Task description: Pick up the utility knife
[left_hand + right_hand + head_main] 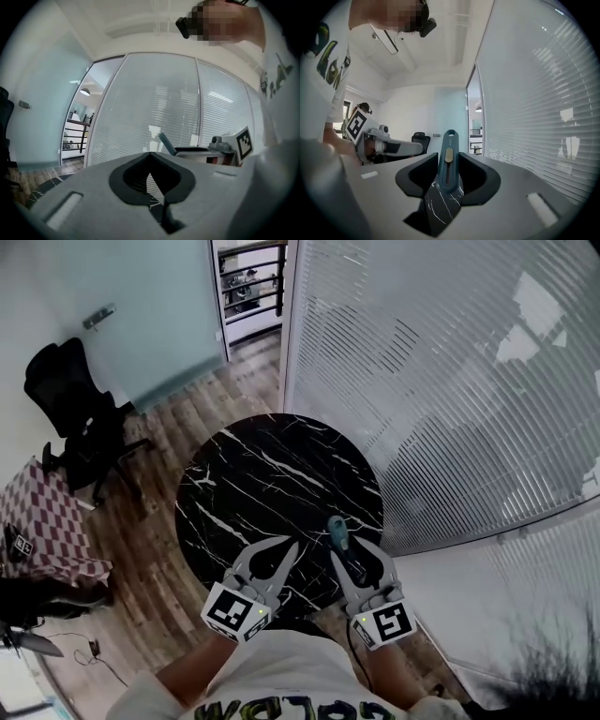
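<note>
A teal utility knife (336,531) with a yellow slider is held in my right gripper (356,556), above the near right part of the round black marble table (272,474). In the right gripper view the knife (447,159) stands between the two jaws and sticks out forward past them, with my right gripper (448,180) shut on its body. My left gripper (277,547) hovers beside it on the left, its fingertips together and nothing held. In the left gripper view my left gripper (150,155) is shut and empty, and the knife (166,143) shows at the right.
A glass wall with white blinds (450,381) runs along the right, close to the table. A black office chair (70,409) and a seat with a checked cover (47,521) stand at the left on the wooden floor. A frosted glass door (141,315) is at the back.
</note>
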Demonstrator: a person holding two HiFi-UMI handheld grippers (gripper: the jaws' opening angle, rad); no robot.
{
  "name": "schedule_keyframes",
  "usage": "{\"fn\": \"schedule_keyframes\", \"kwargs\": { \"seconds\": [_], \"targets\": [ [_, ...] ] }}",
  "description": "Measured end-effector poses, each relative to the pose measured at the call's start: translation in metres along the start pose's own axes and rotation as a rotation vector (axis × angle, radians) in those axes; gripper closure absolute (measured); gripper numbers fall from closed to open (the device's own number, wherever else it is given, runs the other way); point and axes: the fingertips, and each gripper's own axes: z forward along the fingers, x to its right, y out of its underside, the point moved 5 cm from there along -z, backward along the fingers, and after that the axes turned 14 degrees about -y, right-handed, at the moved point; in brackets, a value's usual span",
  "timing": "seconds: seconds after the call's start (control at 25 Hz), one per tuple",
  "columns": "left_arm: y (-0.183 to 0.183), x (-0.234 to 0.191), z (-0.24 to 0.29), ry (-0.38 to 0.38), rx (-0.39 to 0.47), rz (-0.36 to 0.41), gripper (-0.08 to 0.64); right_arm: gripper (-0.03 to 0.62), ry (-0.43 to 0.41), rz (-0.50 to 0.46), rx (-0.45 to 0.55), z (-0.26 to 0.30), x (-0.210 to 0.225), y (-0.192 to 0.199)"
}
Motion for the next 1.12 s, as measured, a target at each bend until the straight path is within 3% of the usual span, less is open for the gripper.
{"fn": "schedule_keyframes", "kwargs": {
  "seconds": [0.52,1.12],
  "targets": [
    [-0.061,0.010,-0.027,0.009,0.107,-0.013,0.555,0.451,-0.053,-0.081,0.104,-0.011,-0.029,-0.070],
    [-0.076,0.023,-0.032,0.023,0.120,-0.006,0.555,0.451,-0.089,-0.074,0.152,-0.021,-0.031,-0.085]
  ]
}}
